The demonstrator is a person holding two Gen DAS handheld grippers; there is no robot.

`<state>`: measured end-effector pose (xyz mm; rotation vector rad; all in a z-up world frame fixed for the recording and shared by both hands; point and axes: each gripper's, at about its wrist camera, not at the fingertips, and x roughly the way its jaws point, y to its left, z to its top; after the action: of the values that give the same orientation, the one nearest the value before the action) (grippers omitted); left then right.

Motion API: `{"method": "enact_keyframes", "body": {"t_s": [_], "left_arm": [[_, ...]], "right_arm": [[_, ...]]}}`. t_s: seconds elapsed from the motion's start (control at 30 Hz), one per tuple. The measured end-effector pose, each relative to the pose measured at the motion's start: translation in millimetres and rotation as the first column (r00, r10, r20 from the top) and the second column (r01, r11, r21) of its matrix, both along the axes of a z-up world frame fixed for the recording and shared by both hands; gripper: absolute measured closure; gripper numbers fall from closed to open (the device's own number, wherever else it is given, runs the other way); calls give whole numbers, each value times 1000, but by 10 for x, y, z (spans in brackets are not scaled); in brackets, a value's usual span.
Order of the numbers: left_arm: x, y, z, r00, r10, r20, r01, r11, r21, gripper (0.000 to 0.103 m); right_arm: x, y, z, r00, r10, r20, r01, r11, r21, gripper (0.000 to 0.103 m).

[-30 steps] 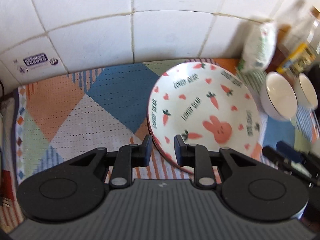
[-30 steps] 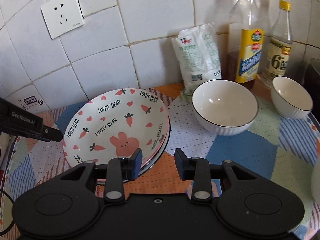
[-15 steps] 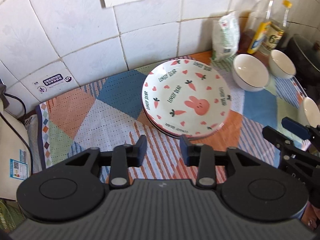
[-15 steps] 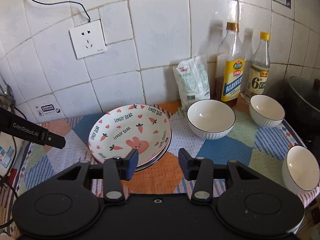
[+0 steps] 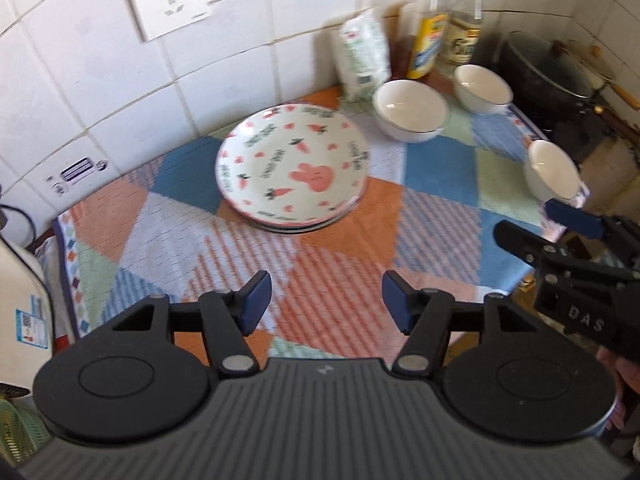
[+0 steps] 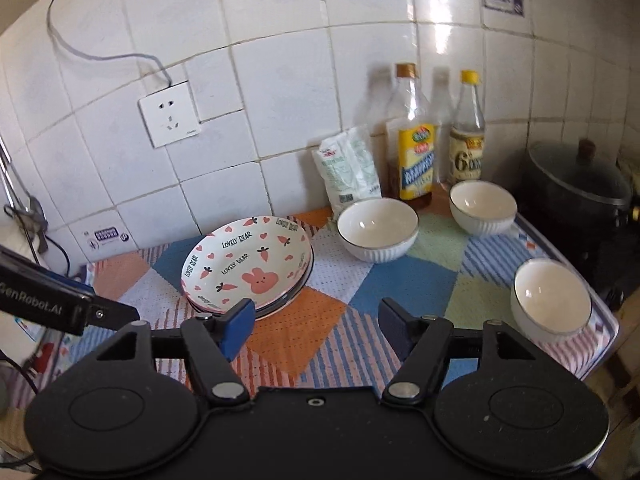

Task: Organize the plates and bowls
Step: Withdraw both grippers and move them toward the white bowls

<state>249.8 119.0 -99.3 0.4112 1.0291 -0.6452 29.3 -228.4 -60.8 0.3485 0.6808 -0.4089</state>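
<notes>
A stack of plates, the top one with a pink rabbit and carrots (image 5: 291, 166) (image 6: 247, 265), sits on the patchwork cloth (image 5: 340, 264). Three white bowls stand apart to its right: a large one (image 5: 410, 111) (image 6: 377, 229), one near the bottles (image 5: 483, 84) (image 6: 483, 207), and one at the right cloth edge (image 5: 552, 170) (image 6: 551, 300). My left gripper (image 5: 326, 300) is open and empty, held back above the cloth's front. My right gripper (image 6: 314, 322) is open and empty, also back from the plates; it shows at the right of the left wrist view (image 5: 560, 248).
Two bottles (image 6: 412, 152) (image 6: 467, 136) and a white packet (image 6: 350, 170) stand against the tiled wall behind the bowls. A dark lidded pot (image 6: 580, 188) sits at the right. A wall socket (image 6: 170, 114) is above the plates. A white appliance (image 5: 20, 320) is at far left.
Both grippers have pulled back and up from the plate stack and their jaws have opened wider. The plates stay on the cloth.
</notes>
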Motion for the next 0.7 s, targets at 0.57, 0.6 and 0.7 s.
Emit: {"method": "enact_keyframes", "body": {"t_s": [0.57, 0.6, 0.7], "left_arm": [[-574, -1266, -245, 999, -34, -8, 35, 999, 29, 32], [-588, -1349, -267, 999, -34, -12, 34, 999, 30, 32], [-650, -1596, -330, 999, -39, -13, 39, 999, 33, 28]], "right_arm": [[-919, -1186, -200, 998, -50, -29, 49, 999, -8, 29], [-947, -1261, -221, 999, -43, -30, 43, 999, -12, 29], [-999, -1456, -295, 1000, 4, -28, -5, 1000, -11, 27]]}}
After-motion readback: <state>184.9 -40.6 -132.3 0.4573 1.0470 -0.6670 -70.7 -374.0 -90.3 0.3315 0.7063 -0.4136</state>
